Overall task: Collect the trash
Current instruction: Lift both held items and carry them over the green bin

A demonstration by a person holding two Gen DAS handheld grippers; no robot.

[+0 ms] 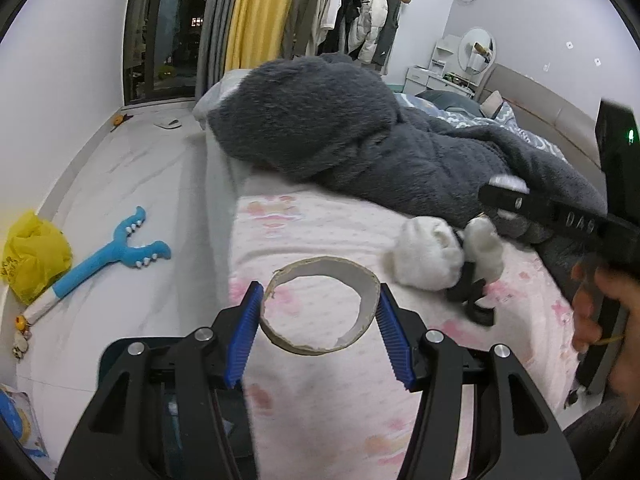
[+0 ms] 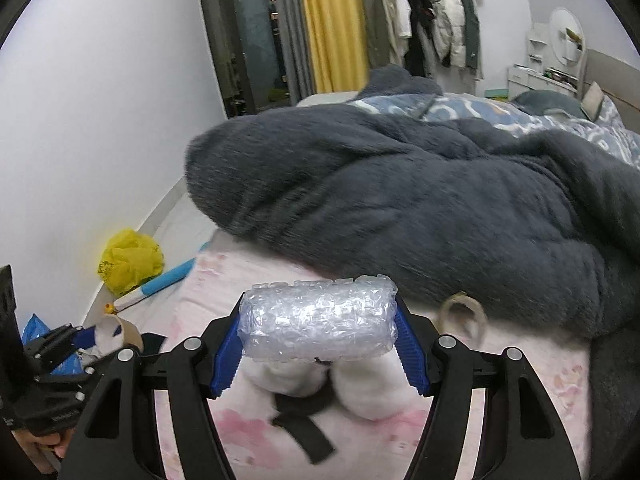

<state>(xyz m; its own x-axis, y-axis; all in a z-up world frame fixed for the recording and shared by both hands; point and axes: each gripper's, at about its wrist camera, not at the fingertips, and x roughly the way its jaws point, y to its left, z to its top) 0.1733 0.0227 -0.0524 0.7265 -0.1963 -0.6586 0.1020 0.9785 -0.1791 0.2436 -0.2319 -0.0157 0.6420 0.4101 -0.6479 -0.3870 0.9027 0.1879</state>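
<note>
**A:** What lies on the left, starting from the floor?

**B:** In the left wrist view, a crumpled yellow plastic bag (image 1: pixel 34 254) sits on the pale floor at the far left, near the wall. Just right of it lies a blue forked toy (image 1: pixel 120 250) with a white handle. Right of that rises the bed with a pink patterned sheet (image 1: pixel 320 400).

**A:** And the left claw?

**B:** The left gripper (image 1: pixel 320 306) is closed on a cardboard tape ring (image 1: pixel 320 304): its blue ribbed pads press the ring's two sides, and the ring hangs above the near edge of the sheet.

**A:** What is beyond it?

**B:** A dark grey fluffy blanket (image 1: pixel 340 132) is heaped across the far part of the bed. Near the ring, to its right, lie two white fluffy items (image 1: pixel 428 256) with a black strap.

**A:** And the right claw?

**B:** In the right wrist view, the right gripper (image 2: pixel 318 326) clamps a roll of bubble wrap (image 2: pixel 318 324) end to end between its pads, held over the white fluffy items. Further right, a second cardboard ring (image 2: pixel 464 318) rests on the sheet against the blanket's edge
</note>
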